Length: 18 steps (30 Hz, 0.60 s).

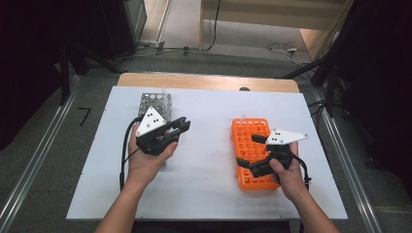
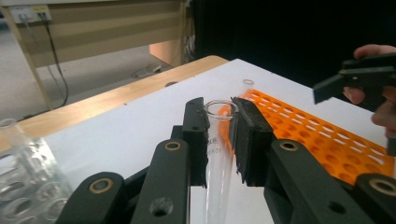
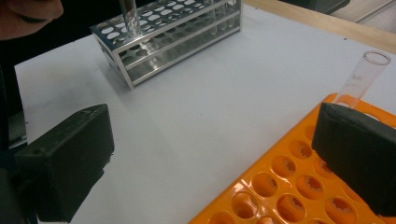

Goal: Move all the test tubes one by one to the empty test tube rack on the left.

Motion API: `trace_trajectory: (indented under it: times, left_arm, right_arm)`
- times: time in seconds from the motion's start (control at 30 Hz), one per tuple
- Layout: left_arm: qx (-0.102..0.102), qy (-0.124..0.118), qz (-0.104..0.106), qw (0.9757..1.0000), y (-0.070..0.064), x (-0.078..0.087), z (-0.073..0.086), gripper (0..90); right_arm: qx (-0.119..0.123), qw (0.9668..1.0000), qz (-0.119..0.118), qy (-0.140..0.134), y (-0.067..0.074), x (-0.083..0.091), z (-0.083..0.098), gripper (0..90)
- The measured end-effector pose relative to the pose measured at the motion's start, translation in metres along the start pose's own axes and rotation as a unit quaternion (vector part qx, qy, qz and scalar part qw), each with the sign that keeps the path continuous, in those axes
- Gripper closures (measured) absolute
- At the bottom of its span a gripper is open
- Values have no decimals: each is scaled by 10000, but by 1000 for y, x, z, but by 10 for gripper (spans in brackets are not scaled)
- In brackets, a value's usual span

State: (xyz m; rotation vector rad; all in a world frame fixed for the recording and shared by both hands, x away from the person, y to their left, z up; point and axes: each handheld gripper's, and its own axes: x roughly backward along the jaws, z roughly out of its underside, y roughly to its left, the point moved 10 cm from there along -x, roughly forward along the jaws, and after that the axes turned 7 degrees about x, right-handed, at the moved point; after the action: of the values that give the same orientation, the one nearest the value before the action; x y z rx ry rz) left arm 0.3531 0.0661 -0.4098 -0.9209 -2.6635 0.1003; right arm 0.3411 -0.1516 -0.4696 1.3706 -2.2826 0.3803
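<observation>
My left gripper [image 2: 219, 112] is shut on a clear glass test tube [image 2: 218, 154], which stands upright between the black pads just below its rim. In the high view the left gripper [image 1: 180, 128] hovers in front of the metal tube rack [image 1: 156, 104], pointing right. An orange tube rack [image 1: 252, 145] lies on the right half of the table, with one clear tube [image 3: 362, 73] standing in its far corner. My right gripper [image 1: 249, 151] hangs over that rack; its jaws stand wide apart in the right gripper view [image 3: 210, 154] with nothing between them.
A white board [image 1: 209, 170] covers the wooden table. The metal rack [image 3: 168, 37] holds a few clear tubes. The right gripper and its hand [image 2: 369, 79] show beyond the orange rack [image 2: 322, 140]. Cables lie on the floor behind the table.
</observation>
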Motion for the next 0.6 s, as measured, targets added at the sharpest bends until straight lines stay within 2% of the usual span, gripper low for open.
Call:
trace_trajectory:
  times: [0.07,0.37,0.6]
  left_arm:
    - [-1,-6,-69,10000,8,0,-3,763]
    - [295,-129,-251,9992,43,-4,-15,763]
    - [471,-191,-475,9976,71,-10,-18,764]
  right_arm:
    - [-6,10000,55,-10,-3,1,1,0]
    - [-164,9994,292,-118,-19,10,2,0]
    - [-114,9995,256,-133,-21,12,4,0]
